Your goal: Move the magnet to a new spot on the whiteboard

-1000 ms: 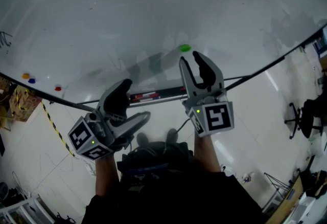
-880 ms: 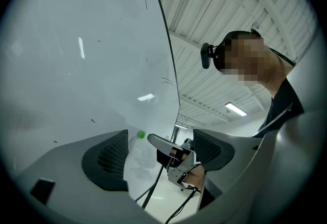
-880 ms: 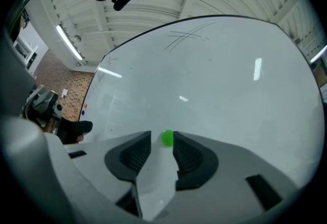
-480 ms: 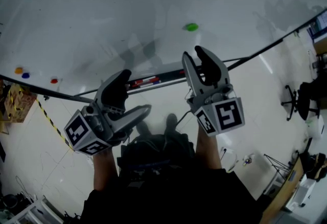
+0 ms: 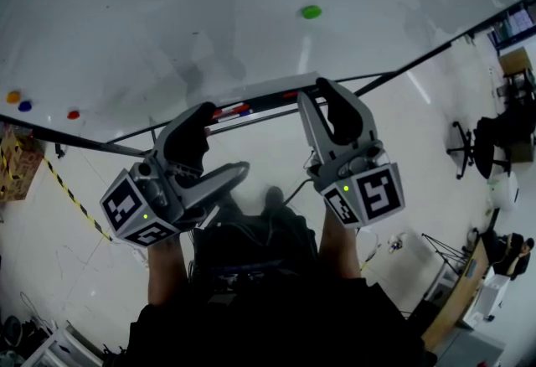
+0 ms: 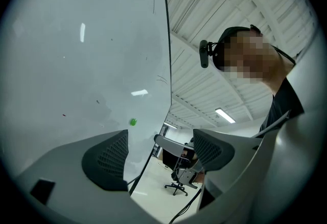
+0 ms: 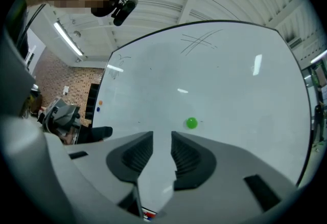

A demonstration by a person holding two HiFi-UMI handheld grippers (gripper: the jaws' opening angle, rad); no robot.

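A small green magnet [image 5: 311, 12] sticks to the whiteboard [image 5: 167, 5], apart from both grippers. My right gripper [image 5: 318, 99] is below it and off the board, near the tray. Its jaws are closing with a narrow gap and nothing between them. In the right gripper view the green magnet [image 7: 191, 123] sits just above the right gripper [image 7: 161, 138], on the whiteboard [image 7: 230, 80]. My left gripper [image 5: 219, 143] hangs lower left, open and empty. From the left gripper [image 6: 159, 141] the green magnet [image 6: 133, 122] shows small on the whiteboard [image 6: 76, 64].
A marker tray [image 5: 276, 90] with red and blue markers [image 5: 230, 112] runs along the board's lower edge. Orange [image 5: 12, 96], blue [image 5: 25, 105] and red [image 5: 74, 115] magnets sit at the board's left. An office chair [image 5: 465, 147] stands at right; striped floor tape [image 5: 75, 198] runs at left.
Both grippers have drawn back and down from the board, so the green magnet now lies farther above the right gripper. The right jaws have narrowed. The magnet stays on the board.
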